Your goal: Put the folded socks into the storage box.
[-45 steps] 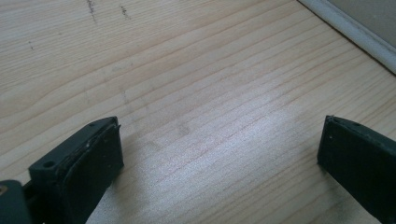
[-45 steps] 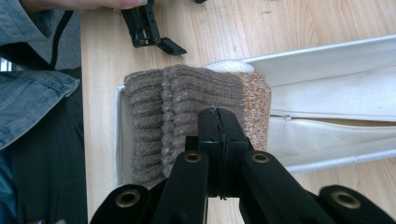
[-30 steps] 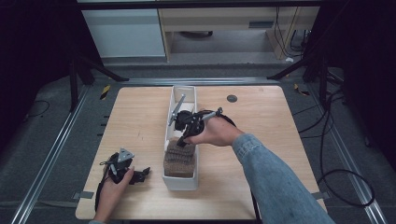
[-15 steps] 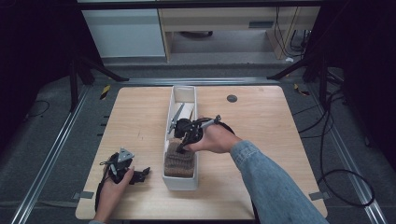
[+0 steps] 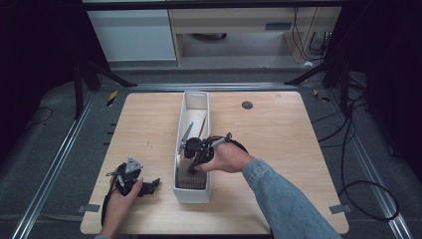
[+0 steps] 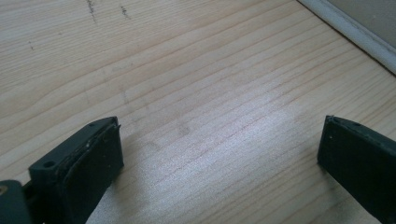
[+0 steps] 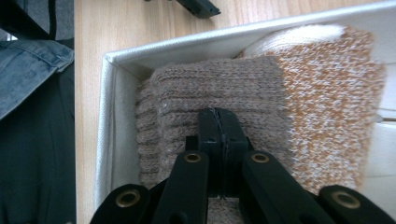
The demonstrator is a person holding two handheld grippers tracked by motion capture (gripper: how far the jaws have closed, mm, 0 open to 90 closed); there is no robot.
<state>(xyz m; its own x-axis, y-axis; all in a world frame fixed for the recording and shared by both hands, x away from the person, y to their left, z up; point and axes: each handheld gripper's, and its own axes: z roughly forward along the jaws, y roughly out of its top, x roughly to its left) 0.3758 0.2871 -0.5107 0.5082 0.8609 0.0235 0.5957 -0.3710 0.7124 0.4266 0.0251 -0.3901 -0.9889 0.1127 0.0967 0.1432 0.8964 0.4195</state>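
the right hand-held gripper (image 7: pixel 218 140) has its jaws pressed flat together, tips resting on the brown knitted sock (image 7: pixel 210 93) with nothing pinched between them. that sock lies folded at the near end of the long white bin (image 5: pixel 191 191) in the middle of the bench (image 5: pixel 278 129), hard against the bin's end wall, with an orange-flecked knit part (image 7: pixel 331 93) just beside it. the left hand-held gripper (image 6: pixel 219 154) sits with its jaws wide apart over bare wood, near the bench's front left, holding nothing.

the risk i see: with the jaws closed, pushing down only tamps the sock, and the tips could snag a loop of the knit and drag the fold loose when lifted. pressing off-centre near the wall might also tip or skid the light bin, since the left hand-held gripper is well apart and not steadying it.
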